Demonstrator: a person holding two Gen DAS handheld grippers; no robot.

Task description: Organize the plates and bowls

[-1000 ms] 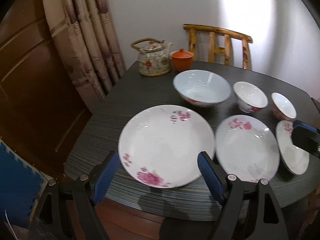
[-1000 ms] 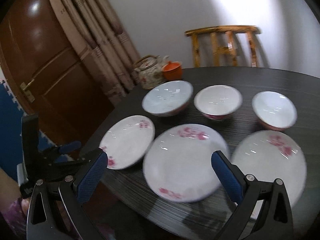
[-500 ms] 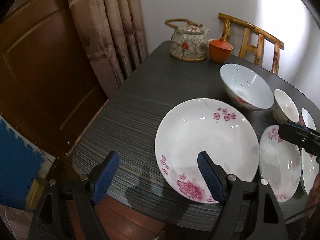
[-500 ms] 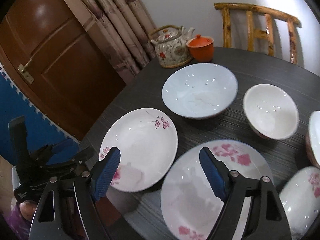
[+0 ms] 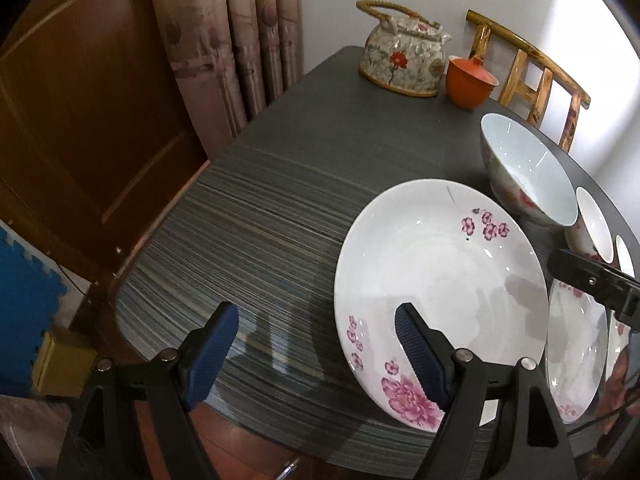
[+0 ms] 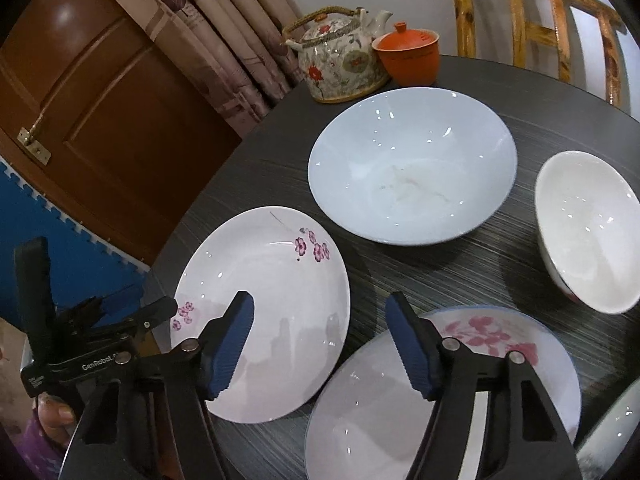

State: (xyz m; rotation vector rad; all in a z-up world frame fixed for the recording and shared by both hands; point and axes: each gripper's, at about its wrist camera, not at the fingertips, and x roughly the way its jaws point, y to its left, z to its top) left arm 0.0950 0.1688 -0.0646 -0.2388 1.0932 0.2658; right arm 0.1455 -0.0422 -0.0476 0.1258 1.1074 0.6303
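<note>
A white plate with pink flowers (image 5: 436, 276) lies at the near left of the dark table; it also shows in the right wrist view (image 6: 276, 312). My left gripper (image 5: 316, 344) is open, its right finger over the plate's near left rim and its left finger over bare table. My right gripper (image 6: 320, 336) is open above the gap between this plate and a second flowered plate (image 6: 460, 392). A large pale bowl (image 6: 412, 164) and a smaller white bowl (image 6: 592, 228) stand behind. Both grippers are empty.
A floral teapot (image 5: 404, 60) and an orange lidded cup (image 5: 470, 80) stand at the table's far edge. A wooden chair (image 6: 536, 20) is behind the table. A curtain and brown door are to the left. A third plate edge (image 6: 616, 436) shows at the right.
Both grippers have moved forward and left toward the leftmost plate. The right gripper's fingers have narrowed somewhat. No dish has moved.
</note>
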